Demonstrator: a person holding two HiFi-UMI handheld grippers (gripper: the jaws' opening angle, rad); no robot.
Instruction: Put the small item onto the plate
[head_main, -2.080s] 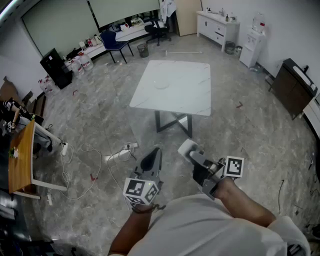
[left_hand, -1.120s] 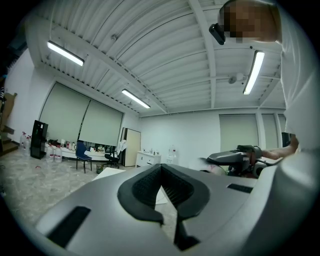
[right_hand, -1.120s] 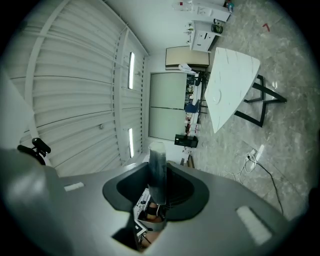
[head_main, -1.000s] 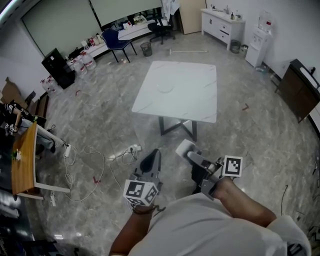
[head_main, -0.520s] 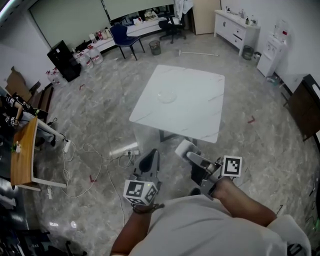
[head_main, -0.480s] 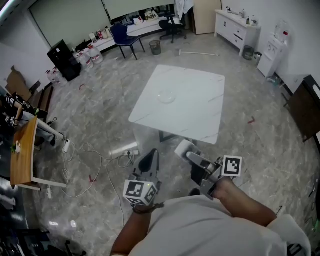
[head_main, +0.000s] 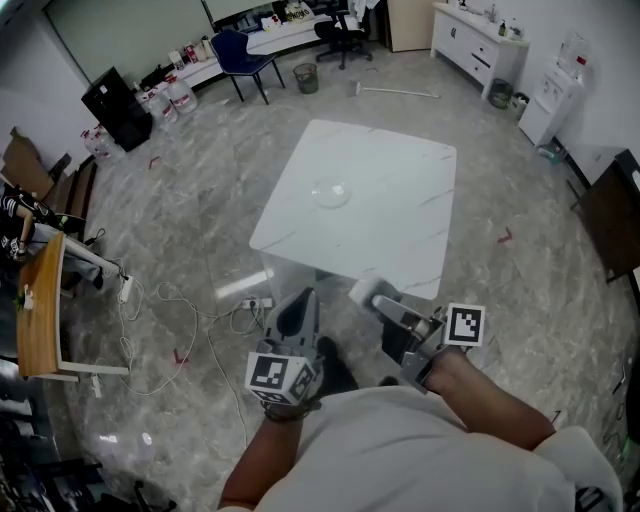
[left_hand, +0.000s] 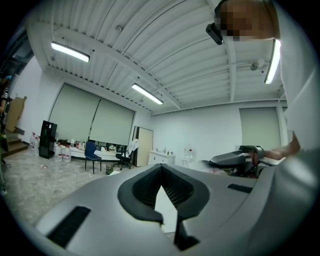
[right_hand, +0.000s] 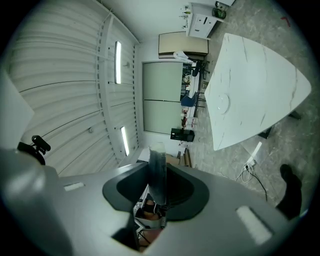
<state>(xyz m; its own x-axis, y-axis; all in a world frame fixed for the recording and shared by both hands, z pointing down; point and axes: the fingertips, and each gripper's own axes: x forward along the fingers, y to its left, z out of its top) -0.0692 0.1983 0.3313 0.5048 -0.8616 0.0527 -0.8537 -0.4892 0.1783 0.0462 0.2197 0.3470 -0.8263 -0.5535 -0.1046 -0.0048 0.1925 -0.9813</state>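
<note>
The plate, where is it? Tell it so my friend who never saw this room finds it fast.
Look for the square white table in the middle of the grey floor. On its far left part lies the plate. It is round and see-through, the only thing on that tabletop.

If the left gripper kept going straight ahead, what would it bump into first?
Likely the white table, whose near edge lies just ahead of the left gripper. It might skim over the top; height is unclear.
</note>
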